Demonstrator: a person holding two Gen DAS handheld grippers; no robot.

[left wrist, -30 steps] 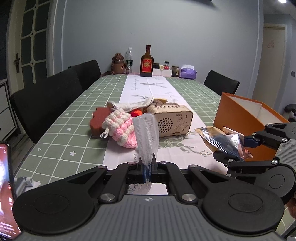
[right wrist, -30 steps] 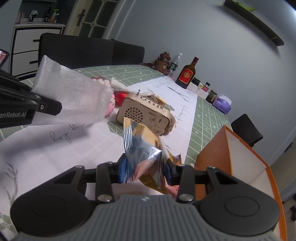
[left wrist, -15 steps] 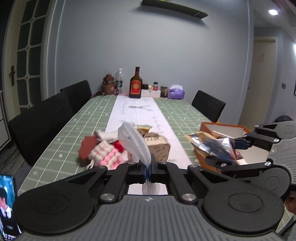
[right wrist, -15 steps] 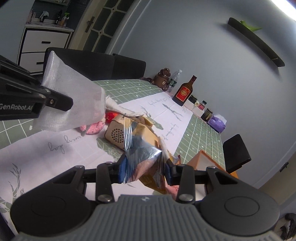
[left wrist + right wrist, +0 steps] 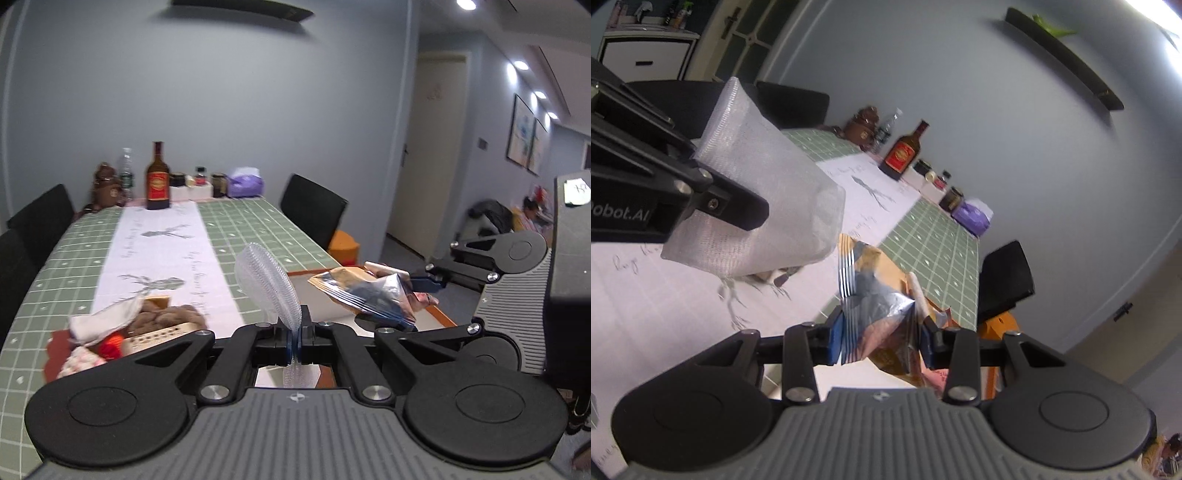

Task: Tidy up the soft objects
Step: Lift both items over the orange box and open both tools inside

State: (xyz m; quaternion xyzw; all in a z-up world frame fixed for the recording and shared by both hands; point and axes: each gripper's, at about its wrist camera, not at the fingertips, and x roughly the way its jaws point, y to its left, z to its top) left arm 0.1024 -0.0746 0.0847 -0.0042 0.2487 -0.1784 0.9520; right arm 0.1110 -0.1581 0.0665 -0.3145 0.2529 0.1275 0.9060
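Observation:
My left gripper (image 5: pixel 294 341) is shut on a white foam mesh sleeve (image 5: pixel 267 284), held up above the table; the sleeve also shows in the right wrist view (image 5: pixel 768 206). My right gripper (image 5: pixel 881 338) is shut on a crinkled silver and orange snack bag (image 5: pixel 877 306), seen from the side in the left wrist view (image 5: pixel 365 290). The bag hangs over the orange box (image 5: pixel 439 315) at the table's right edge. A pile of soft things lies low at the left: pink knit (image 5: pixel 79 362), red yarn (image 5: pixel 110 341), white cloth (image 5: pixel 103 321).
A wooden radio (image 5: pixel 159 334) lies in the pile. A brown bottle (image 5: pixel 158 179), water bottle, bear toy (image 5: pixel 105 184), jars and a purple tissue pack (image 5: pixel 245 182) stand at the table's far end. Black chairs (image 5: pixel 312 212) line both sides.
Both grippers have risen and swung right, each keeping its grip. The snack bag now hangs over the orange box, and the pile has dropped to the lower left of the left wrist view.

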